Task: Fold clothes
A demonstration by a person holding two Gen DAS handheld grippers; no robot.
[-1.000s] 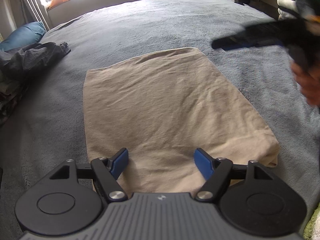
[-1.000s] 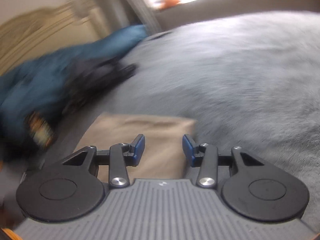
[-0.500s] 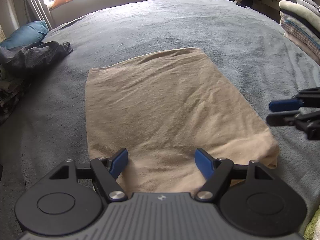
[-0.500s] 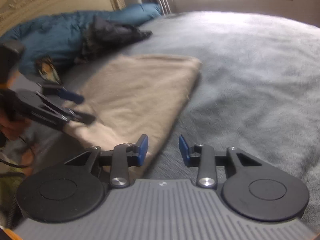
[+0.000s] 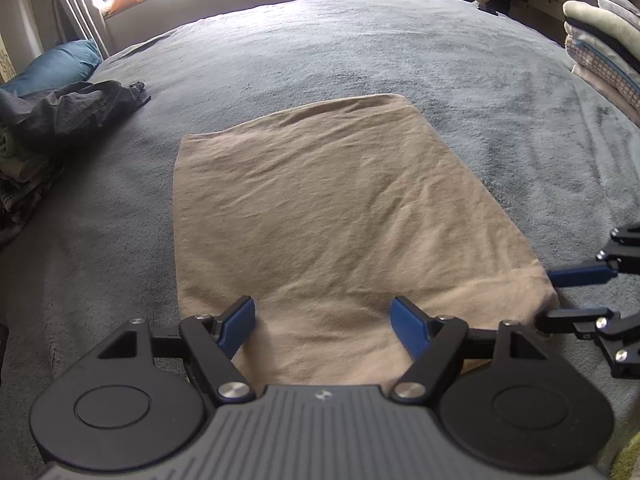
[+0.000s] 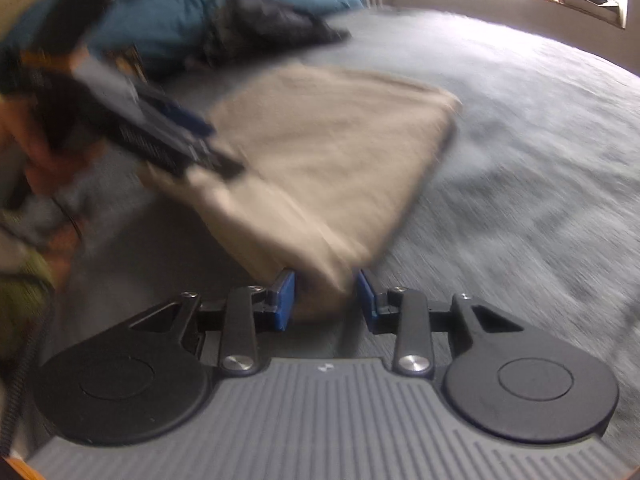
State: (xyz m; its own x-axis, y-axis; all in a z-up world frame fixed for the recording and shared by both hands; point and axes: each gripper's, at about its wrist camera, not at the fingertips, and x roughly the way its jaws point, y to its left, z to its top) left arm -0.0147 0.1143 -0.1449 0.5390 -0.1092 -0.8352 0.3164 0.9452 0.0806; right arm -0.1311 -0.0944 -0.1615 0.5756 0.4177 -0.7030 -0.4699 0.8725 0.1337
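Left wrist view: tan garment [image 5: 328, 216] lies lengthwise away; left claw [image 5: 323, 320] wide, right claw [image 6: 326, 298] narrowly straddles its corner.

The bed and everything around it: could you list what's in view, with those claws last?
Bedcover: one, grey-blue, under everything.
Folded cloth: one, beige, lying mid-bed.
Dark garment: one, charcoal, crumpled at the bed's far left edge.
Pillow: one, teal, behind the dark garment.
Folded stack: one, pale mixed colours, far right.
Left claw: black with blue pads, open over the cloth's near edge.
Right claw: same colours, straddling the cloth's near right corner.
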